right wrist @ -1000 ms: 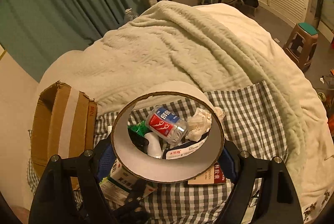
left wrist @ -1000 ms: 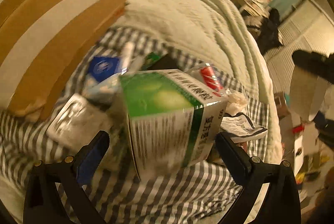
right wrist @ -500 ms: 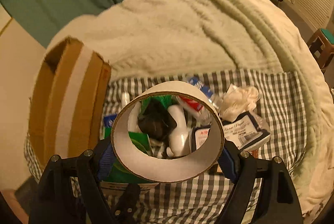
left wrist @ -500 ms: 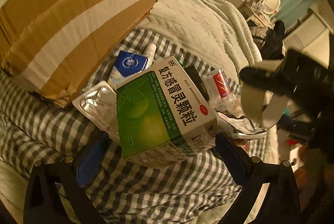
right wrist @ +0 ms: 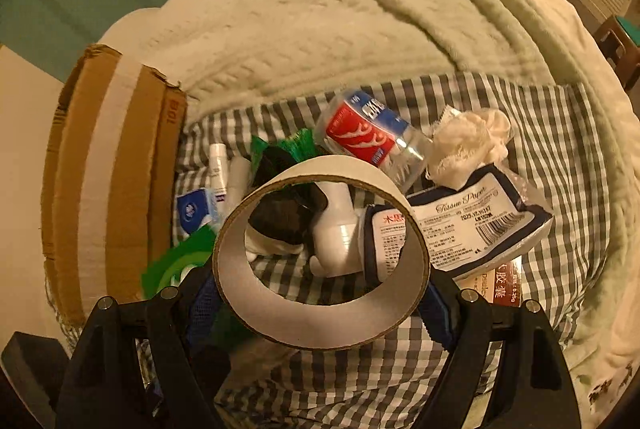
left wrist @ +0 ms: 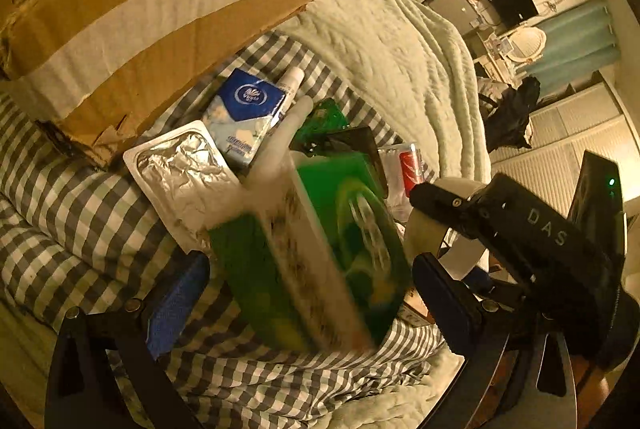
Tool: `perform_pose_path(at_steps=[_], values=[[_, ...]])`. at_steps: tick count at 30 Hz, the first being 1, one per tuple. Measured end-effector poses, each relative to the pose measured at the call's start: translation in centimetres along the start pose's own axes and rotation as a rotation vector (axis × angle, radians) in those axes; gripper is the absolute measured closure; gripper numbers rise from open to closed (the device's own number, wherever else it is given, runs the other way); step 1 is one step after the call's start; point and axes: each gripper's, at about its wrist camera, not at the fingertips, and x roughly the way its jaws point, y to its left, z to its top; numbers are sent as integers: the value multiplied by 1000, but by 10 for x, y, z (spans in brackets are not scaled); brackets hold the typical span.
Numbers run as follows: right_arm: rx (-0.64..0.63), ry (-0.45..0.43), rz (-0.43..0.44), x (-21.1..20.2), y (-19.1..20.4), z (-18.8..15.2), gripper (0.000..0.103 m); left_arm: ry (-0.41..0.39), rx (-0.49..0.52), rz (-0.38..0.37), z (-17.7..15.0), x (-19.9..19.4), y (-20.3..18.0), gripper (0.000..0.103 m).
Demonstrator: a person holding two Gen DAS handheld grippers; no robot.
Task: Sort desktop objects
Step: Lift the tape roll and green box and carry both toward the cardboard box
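My left gripper (left wrist: 308, 289) is shut on a green medicine box (left wrist: 316, 261), which is blurred and tilted above the checked cloth (left wrist: 72, 197). My right gripper (right wrist: 320, 293) is shut on a cardboard tape ring (right wrist: 320, 317) and holds it over the pile; it also shows in the left wrist view (left wrist: 500, 229), close to the right of the box. The pile holds a plastic bottle with a red label (right wrist: 364, 137), a white bottle (right wrist: 334, 229), a tissue pack (right wrist: 468, 225), a blue tissue packet (left wrist: 248, 117) and a foil blister tray (left wrist: 180, 169).
An open cardboard box (left wrist: 140, 1) stands at the left of the cloth, also in the right wrist view (right wrist: 108, 189). A pale knitted blanket (right wrist: 340, 9) covers the bed behind. Crumpled white paper (right wrist: 468, 145) lies by the bottle. A red-brown box (right wrist: 506, 287) peeks from under the tissue pack.
The green box has turned in my left gripper, its narrow side now facing me. My right gripper with the ring has moved in close beside the left one.
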Motion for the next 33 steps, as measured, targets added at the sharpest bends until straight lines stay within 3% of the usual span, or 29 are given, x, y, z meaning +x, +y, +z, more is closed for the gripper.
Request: perform_pose_path(at_steps=[8, 15, 19, 23, 28, 29, 30, 33], values=[[10, 16, -8, 7, -3, -2, 21, 57, -94, -24, -1, 15, 16, 0], [14, -27, -15, -4, -5, 0, 21, 162, -93, -170, 0, 36, 9, 0], [36, -41, -12, -9, -12, 1, 21, 198, -68, -206, -5, 41, 0, 9], [43, -65, -10, -17, -15, 3, 21, 130, -4, -182, -3, 30, -10, 11], [44, -113, 6, -33, -16, 6, 21, -86, 216, -87, 3, -13, -41, 16], [43, -131, 14, -40, -15, 7, 21, -136, 265, -73, 5, -24, -49, 45], [39, -147, 20, -45, -13, 8, 21, -146, 303, -55, 8, -28, -54, 58], [3, -198, 17, -61, -3, 10, 21, -103, 372, 36, 13, -20, -60, 60]])
